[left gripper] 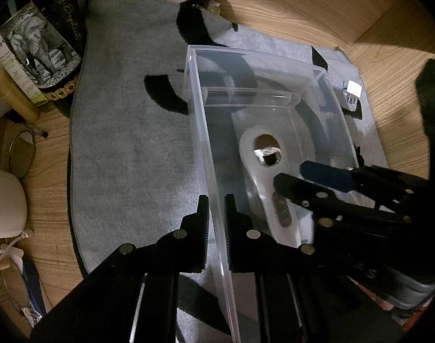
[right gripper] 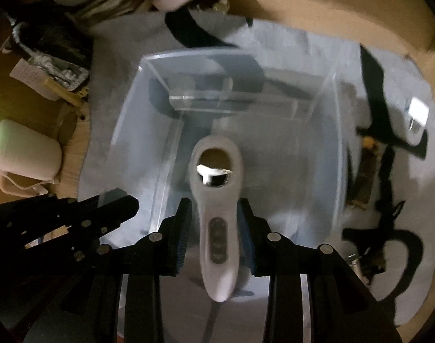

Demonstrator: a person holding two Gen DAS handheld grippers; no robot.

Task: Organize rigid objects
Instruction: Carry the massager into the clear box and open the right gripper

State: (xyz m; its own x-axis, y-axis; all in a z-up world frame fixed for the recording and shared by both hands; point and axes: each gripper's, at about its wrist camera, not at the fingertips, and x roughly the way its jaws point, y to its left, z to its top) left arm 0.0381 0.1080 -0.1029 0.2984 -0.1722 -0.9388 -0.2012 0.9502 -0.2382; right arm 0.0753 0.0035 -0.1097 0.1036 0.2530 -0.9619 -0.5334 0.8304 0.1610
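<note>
A clear plastic bin [left gripper: 200, 91] stands on a grey and black rug; it also shows in the right wrist view [right gripper: 336, 131]. My left gripper [left gripper: 216, 223] is shut on the bin's left wall. A white handheld device [right gripper: 217, 223] with an oval hole and three buttons lies inside the bin; it also shows in the left wrist view [left gripper: 263, 171]. My right gripper [right gripper: 214, 228] straddles the device's handle inside the bin, with small gaps between the pads and the handle, so it looks open. The right gripper also shows in the left wrist view [left gripper: 291, 177].
The rug [left gripper: 125, 148] lies on a wooden floor [left gripper: 288, 5]. Books, tubes and a white container [right gripper: 25, 154] crowd the left side. A small white plug [left gripper: 353, 90] and a brown object [right gripper: 366, 171] lie on the rug right of the bin.
</note>
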